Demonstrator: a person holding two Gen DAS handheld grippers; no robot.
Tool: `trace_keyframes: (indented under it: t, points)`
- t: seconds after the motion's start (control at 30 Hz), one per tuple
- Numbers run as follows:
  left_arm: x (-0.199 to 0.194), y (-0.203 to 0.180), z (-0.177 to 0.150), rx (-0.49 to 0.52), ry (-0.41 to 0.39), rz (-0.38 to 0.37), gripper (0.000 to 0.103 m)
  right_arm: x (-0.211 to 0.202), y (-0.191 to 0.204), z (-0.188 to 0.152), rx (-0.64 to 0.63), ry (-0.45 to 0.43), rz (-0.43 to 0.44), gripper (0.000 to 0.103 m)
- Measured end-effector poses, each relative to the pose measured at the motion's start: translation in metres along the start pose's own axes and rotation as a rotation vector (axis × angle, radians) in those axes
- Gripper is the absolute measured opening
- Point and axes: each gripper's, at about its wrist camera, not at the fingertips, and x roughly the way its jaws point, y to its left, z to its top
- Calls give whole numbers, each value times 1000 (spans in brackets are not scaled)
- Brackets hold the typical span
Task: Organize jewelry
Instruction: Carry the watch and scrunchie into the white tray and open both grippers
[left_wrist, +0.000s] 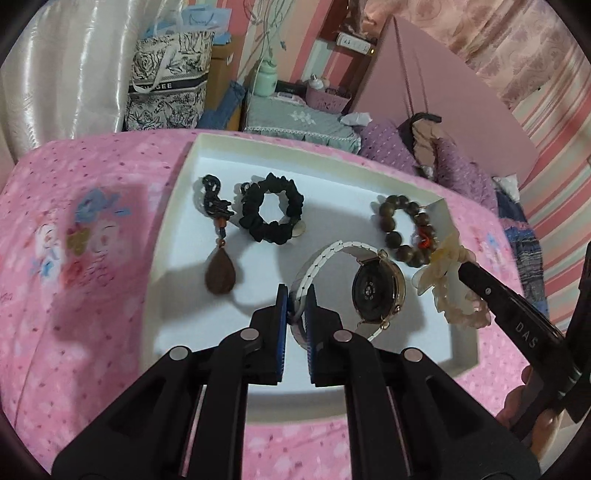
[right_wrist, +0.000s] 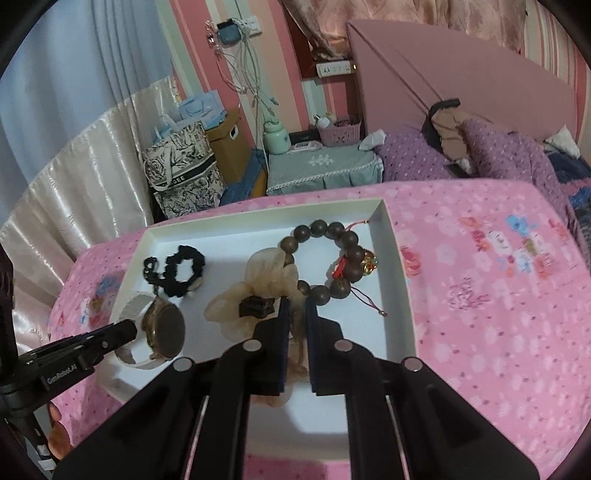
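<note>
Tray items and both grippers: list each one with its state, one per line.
left gripper: shut on the watch band.
watch: held by its white band, case back facing up.
right gripper: shut on the cream scrunchie.
cream scrunchie: held over the tray.
black scrunchie: lying flat in the tray.
pendant: lying flat, cord bunched.
bead bracelet: lying flat.
tray: open, on the pink bedspread.

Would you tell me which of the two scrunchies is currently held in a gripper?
The cream scrunchie, clamped by the right gripper; the black scrunchie lies free in the tray.
</note>
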Motion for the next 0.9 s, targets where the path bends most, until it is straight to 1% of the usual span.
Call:
trace_keyframes:
  t: [0.13, 0.2, 0.33, 0.43, 0.53, 0.67, 0.73, 0.9]
  points:
    - [28, -5, -1, 31, 14, 60, 8, 27, -5, -6, -20, 31, -56, 8]
    - [36, -6, 1, 45, 19, 86, 8, 33, -9, -7, -21, 36, -74, 8]
    - [38, -12, 4, 74, -8, 110, 8, 38, -13, -9, -22, 41, -107, 8]
    - [42, -19, 2, 102, -26, 166, 7, 41, -9, -10, -41, 41, -143, 8]
    - [44, -22, 1, 117, -39, 200, 7, 47, -6, -12, -57, 46, -178, 8]
    - [50, -23, 0, 134, -47, 243, 7, 51, -4, -12, -70, 45, -204, 8]
    - [53, -23, -1, 138, -45, 258, 8, 53, -1, -12, -80, 45, -216, 8]
    - [55, -23, -1, 137, -57, 263, 9, 58, -1, -12, -79, 43, -228, 8]
